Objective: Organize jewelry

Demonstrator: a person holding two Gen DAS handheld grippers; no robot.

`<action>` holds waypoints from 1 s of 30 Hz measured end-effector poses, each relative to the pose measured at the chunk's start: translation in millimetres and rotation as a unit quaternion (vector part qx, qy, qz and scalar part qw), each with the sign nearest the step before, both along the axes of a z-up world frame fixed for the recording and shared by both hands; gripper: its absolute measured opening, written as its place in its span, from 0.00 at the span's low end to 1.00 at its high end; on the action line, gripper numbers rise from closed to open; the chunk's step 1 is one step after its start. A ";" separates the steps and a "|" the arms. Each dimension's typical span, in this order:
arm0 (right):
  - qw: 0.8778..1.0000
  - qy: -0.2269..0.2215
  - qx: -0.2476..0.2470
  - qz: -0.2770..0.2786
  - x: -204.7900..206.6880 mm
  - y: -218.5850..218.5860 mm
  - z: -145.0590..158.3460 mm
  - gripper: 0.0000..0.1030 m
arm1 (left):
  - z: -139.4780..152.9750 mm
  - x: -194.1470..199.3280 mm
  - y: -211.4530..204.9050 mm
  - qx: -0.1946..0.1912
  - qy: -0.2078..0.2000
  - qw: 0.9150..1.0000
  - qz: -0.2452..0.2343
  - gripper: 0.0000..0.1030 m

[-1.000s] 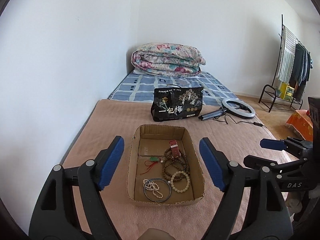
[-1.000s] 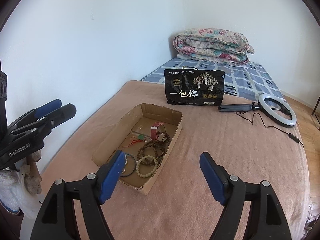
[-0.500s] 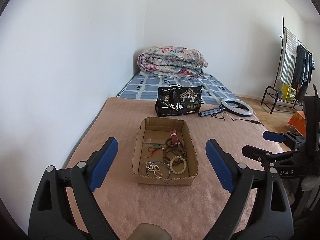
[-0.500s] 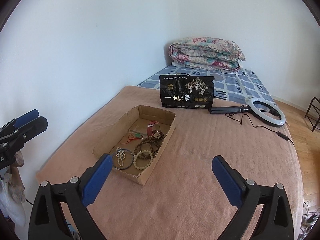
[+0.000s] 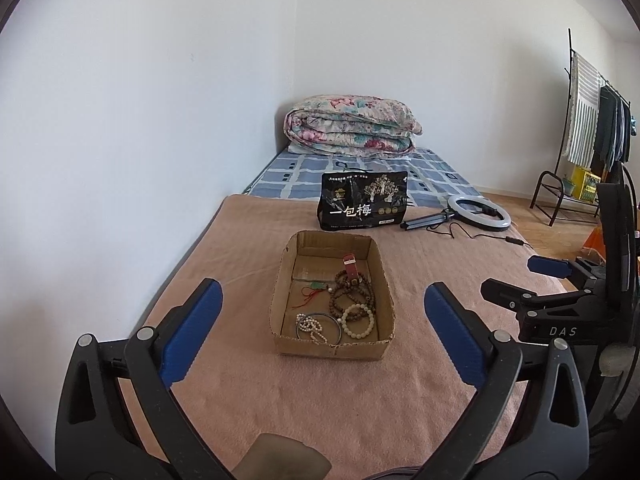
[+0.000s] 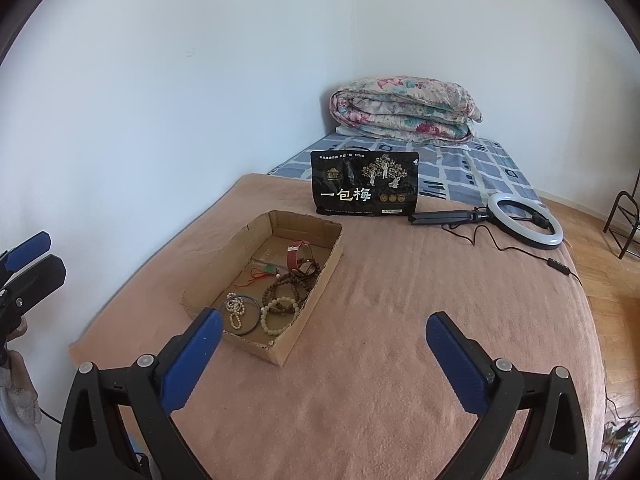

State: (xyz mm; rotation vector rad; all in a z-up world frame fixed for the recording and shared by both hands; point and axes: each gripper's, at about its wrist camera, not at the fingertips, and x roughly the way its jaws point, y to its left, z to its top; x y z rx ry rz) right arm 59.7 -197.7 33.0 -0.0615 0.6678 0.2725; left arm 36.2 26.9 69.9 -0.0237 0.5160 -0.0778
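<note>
while spread wide and empty, jaws just opened: two tools, left tool [image 5: 323, 312] and right tool [image 6: 324, 342]. one box [image 5: 382, 296] on bed [image 6: 400, 320], holding two bead bracelets [image 5: 352, 300], one bangle [image 5: 320, 322], one watch [image 5: 351, 265].

A bed [image 5: 400, 392] spread with a pinkish-brown blanket carries an open cardboard tray [image 5: 280, 304] near its middle, a black printed bag [image 5: 362, 204] standing beyond it, a ring light [image 5: 478, 212] lying far right, and a folded floral quilt [image 5: 348, 128] at the far end.
</note>
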 end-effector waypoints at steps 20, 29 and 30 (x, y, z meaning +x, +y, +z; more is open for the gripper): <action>1.000 0.012 0.009 -0.004 6.5 -4.3 -7.0 1.00 | -9.7 4.8 -2.9 0.010 0.012 1.000 0.010 1.00; 1.000 0.012 0.009 -0.005 6.3 -2.9 -7.5 1.00 | -10.7 5.0 -3.1 0.010 0.012 1.000 0.009 1.00; 1.000 0.012 0.008 -0.005 6.3 -2.9 -7.5 1.00 | -10.5 5.6 -2.7 0.011 0.012 1.000 0.009 1.00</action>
